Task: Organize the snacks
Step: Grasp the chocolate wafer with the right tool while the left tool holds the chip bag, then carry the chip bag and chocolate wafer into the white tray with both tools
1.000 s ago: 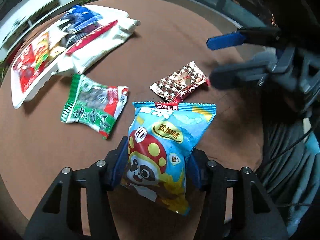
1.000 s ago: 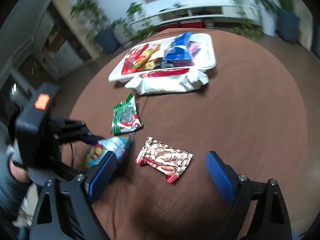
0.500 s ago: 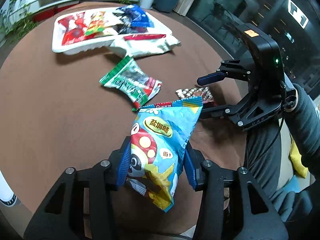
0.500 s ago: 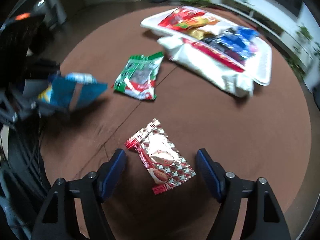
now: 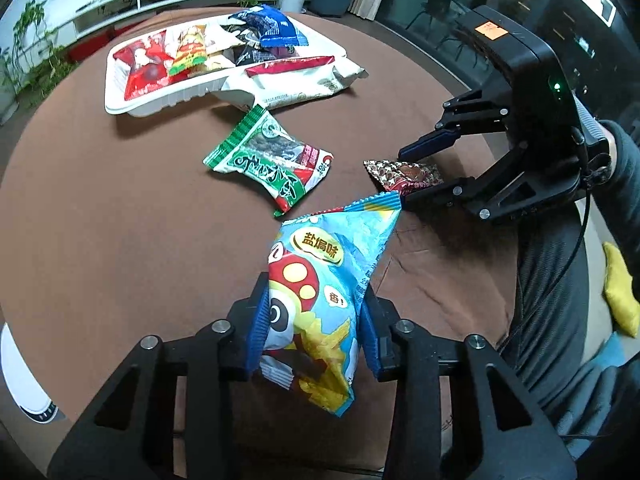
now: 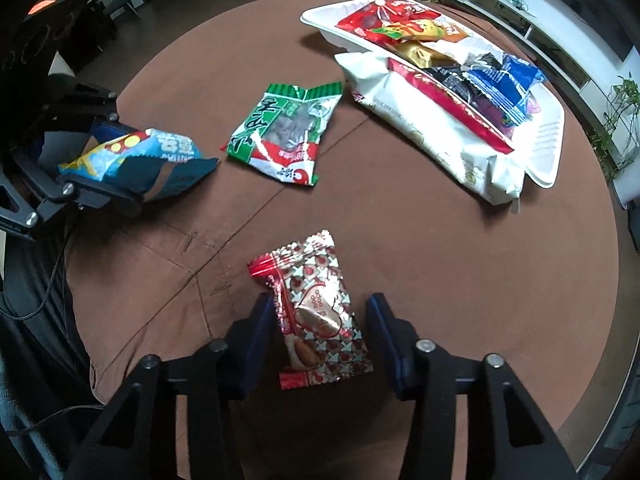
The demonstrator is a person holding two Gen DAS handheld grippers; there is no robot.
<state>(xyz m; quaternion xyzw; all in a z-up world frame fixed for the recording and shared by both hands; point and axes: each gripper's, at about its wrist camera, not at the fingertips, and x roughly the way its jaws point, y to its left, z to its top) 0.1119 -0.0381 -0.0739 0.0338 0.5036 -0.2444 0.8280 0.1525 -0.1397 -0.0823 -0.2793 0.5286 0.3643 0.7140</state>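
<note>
Snacks partly sorted: several packets sit in the white tray (image 5: 132,102) at the desk's (image 5: 100,216) far side. Since a second ago the left gripper (image 5: 312,332) has lifted the blue chip bag (image 5: 320,300) clear, fingers closing on it. The right gripper (image 6: 318,332) has swung over the heart-print candy packet (image 6: 320,316) (still flat on the desk), its fingers closing either side, one apparently not yet touching. A green packet (image 6: 284,136) lies loose
</note>
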